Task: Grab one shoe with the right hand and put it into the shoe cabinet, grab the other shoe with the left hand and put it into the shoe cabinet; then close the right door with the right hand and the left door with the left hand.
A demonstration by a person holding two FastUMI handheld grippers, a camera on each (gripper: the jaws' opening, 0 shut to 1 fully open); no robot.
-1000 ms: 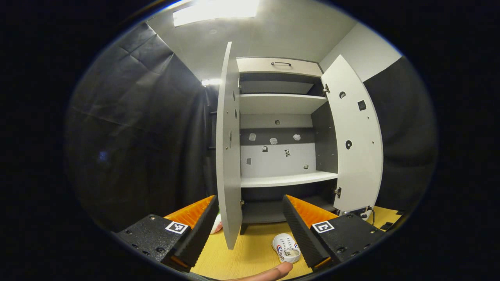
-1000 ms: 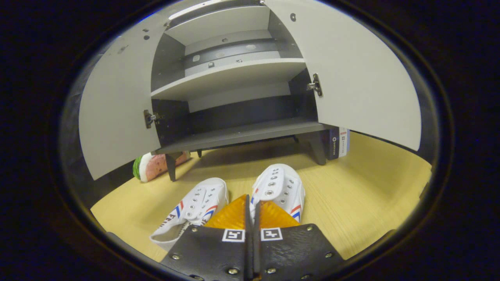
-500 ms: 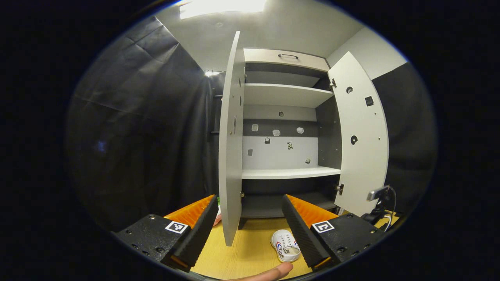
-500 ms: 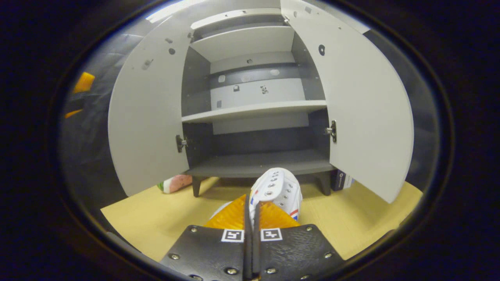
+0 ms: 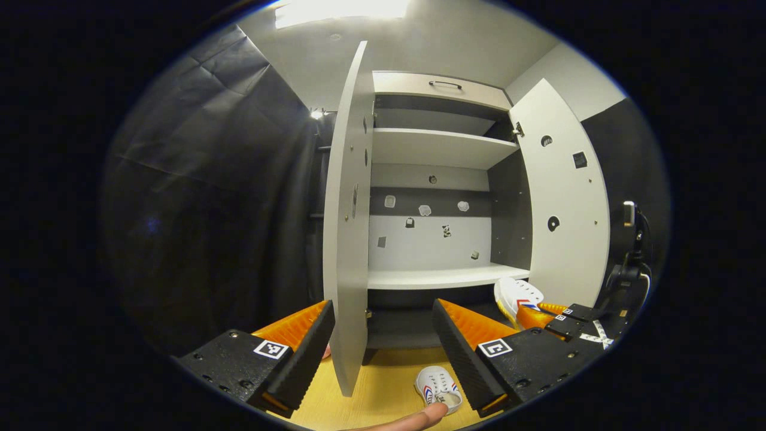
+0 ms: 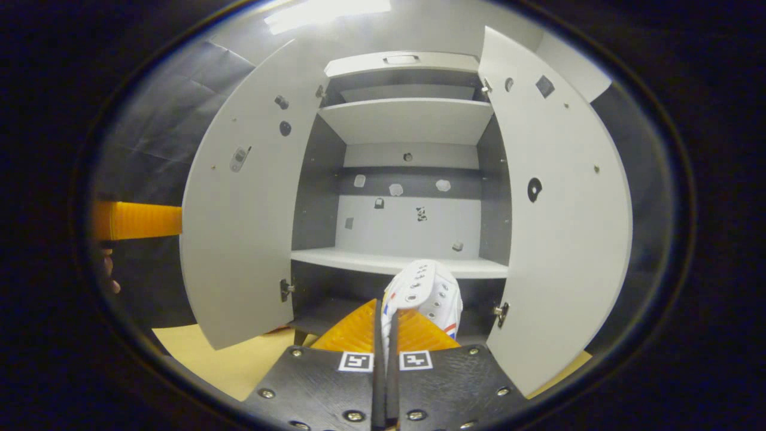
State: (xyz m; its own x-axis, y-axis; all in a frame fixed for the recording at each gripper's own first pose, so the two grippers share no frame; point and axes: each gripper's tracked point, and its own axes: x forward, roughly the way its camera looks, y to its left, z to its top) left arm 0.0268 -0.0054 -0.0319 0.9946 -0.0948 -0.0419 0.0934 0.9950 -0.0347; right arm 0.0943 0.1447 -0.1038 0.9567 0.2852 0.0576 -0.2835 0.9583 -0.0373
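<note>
In the right gripper view we see the right tongs (image 6: pixel 385 335) clenched on a white shoe (image 6: pixel 426 290), both orange fingers pressed against its side wall with almost no gap between them. The shoe is lifted off the tabletop (image 6: pixel 239 365); its long axis runs away from the camera, and its toe points toward the open shoe cabinet (image 6: pixel 413 120), roughly level with the front edge of the lower white shelf (image 6: pixel 359 260). Both doors stand wide open, the left door (image 6: pixel 239 197) and the right door (image 6: pixel 562 209) flanking the interior.

In the left gripper view the same shoe (image 5: pixel 518 294) shows with the right tongs (image 5: pixel 541 311) beside the right door (image 5: pixel 565 203), its toe tilted up and toward the cabinet's lower compartment; we think the toe is near the cabinet opening, though the fisheye edge makes the depth hard to judge.

The left tongs (image 5: pixel 383 341) hang released, fingers spread wide, grasping nothing. Between them, low down, the other shoe (image 5: pixel 438 385) lies on the tabletop (image 5: pixel 377 395), its long axis pointing roughly toward the cabinet, toe away from us. A fingertip (image 5: pixel 419 417) shows at the bottom edge. The left door (image 5: pixel 350 239) stands nearly edge-on to us.
</note>
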